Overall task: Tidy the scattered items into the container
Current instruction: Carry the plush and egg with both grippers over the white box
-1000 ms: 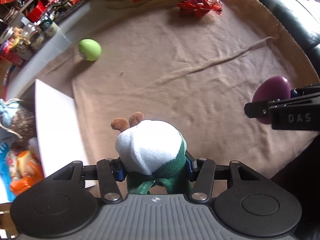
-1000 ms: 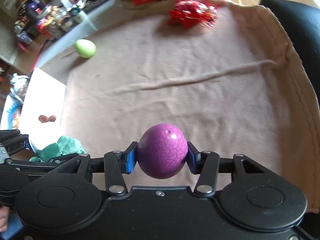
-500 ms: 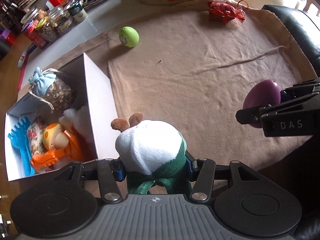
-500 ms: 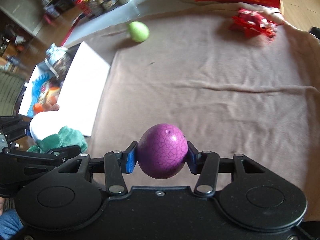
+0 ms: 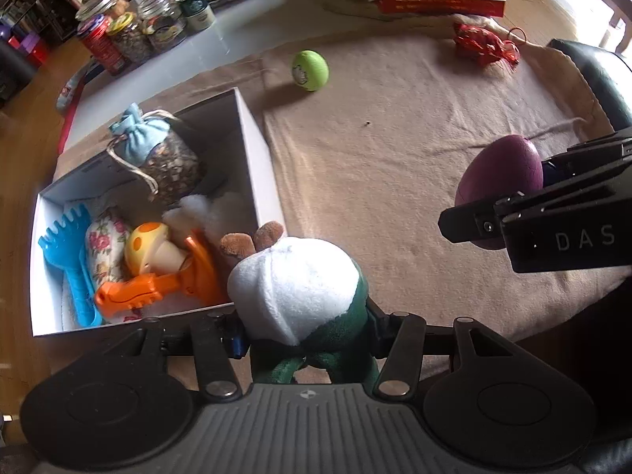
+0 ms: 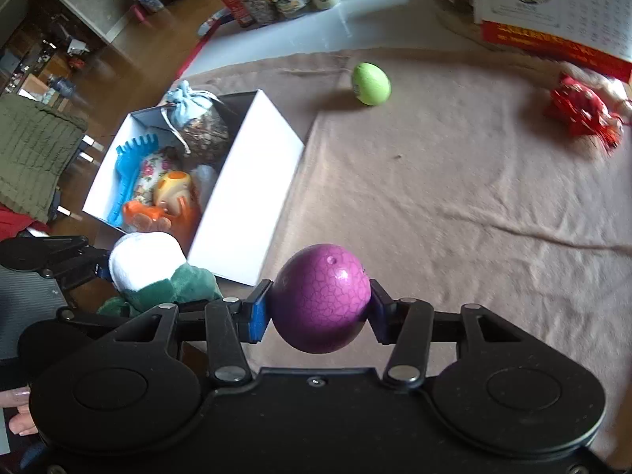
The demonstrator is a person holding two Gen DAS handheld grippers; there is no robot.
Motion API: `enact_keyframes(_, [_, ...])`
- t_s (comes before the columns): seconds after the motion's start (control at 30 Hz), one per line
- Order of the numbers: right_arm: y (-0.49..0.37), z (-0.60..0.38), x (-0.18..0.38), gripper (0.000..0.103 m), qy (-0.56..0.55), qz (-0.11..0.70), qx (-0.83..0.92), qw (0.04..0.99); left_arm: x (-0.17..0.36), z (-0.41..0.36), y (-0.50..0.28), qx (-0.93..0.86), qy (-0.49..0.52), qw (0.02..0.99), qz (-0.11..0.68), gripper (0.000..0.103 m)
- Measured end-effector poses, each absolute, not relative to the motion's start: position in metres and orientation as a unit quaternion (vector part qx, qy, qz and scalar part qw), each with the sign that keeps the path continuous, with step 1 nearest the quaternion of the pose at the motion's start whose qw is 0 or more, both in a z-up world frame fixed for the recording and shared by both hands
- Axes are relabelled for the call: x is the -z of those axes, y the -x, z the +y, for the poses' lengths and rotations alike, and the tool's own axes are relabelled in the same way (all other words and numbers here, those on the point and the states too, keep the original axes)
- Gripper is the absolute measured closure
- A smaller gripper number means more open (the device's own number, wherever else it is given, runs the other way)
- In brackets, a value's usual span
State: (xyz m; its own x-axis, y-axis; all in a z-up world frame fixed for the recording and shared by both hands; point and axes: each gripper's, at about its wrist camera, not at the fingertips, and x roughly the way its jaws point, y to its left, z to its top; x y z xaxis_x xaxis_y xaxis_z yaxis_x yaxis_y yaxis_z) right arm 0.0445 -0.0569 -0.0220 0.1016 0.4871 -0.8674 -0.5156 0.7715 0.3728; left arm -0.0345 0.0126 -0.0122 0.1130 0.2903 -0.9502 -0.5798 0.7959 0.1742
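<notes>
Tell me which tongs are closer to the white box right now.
Left. The left tongs, holding the plush toy, sit at the white box's near corner; the right tongs, holding the purple egg, are out over the beige cloth.

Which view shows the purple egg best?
The right wrist view: the purple egg sits centred and whole between the right gripper pads, crackle pattern clear. The left wrist view shows it side-on, partly hidden behind that gripper.

The left claw (image 5: 304, 335) grips a white-and-green plush toy (image 5: 294, 286), with the white box (image 5: 258, 158) just ahead-left and a purple egg (image 5: 499, 185) off right.
</notes>
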Motion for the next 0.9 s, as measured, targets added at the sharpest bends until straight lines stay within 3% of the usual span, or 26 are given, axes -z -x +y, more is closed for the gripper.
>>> enact_keyframes(0.9, [-0.030, 0.046, 0.006, 0.053, 0.049, 0.579, -0.390, 0.714, 0.001, 0.081, 0.130, -0.348, 0.134, 0.697, 0.612, 0.049])
